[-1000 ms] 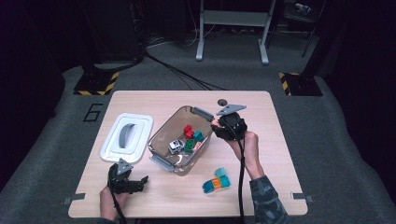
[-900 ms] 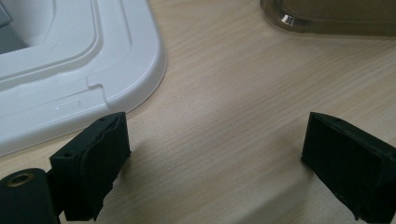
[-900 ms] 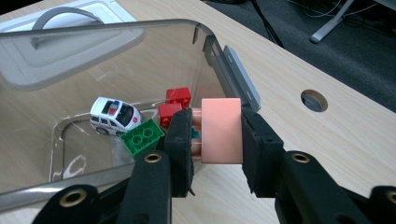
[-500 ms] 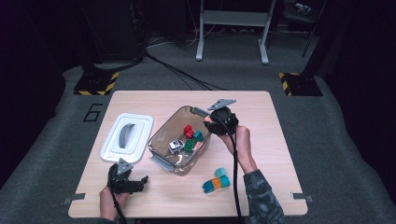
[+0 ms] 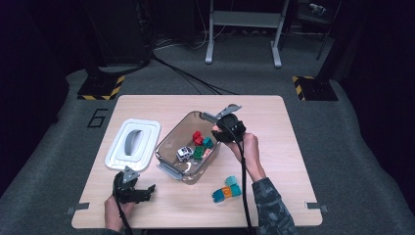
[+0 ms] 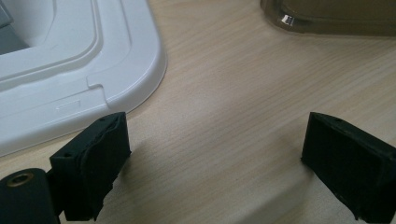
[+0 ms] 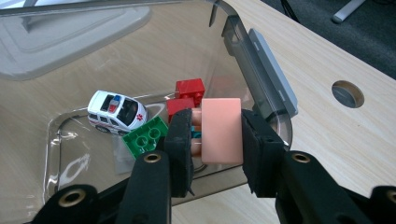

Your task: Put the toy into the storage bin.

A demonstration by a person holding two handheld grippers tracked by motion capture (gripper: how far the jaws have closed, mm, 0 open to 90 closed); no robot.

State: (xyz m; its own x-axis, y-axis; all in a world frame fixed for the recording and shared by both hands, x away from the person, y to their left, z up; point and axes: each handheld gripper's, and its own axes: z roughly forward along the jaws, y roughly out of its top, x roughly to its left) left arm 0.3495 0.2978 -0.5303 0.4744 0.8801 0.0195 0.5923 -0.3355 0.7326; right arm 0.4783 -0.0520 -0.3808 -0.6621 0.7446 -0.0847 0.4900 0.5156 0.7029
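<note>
The pink block sat clamped between the pads of my right tongs, held upright over the near rim of the clear tub, just above the toys inside. In the high view the right tongs hung over the tub's far right corner, near the middle of the counter. Below the block lay a green studded brick, two red bricks and a small white ambulance car, all on the tub's floor. The tub's grey latch stood just beside the block, on the wall toward the counter's far edge.

A little cluster of teal and orange blocks lay on the counter toward its near right corner, well apart from the tub. The white lid rested flat to the tub's left. My left tongs were released, jaws wide over bare wood by the near left corner, just beside the lid's rounded corner, grasping nothing.
</note>
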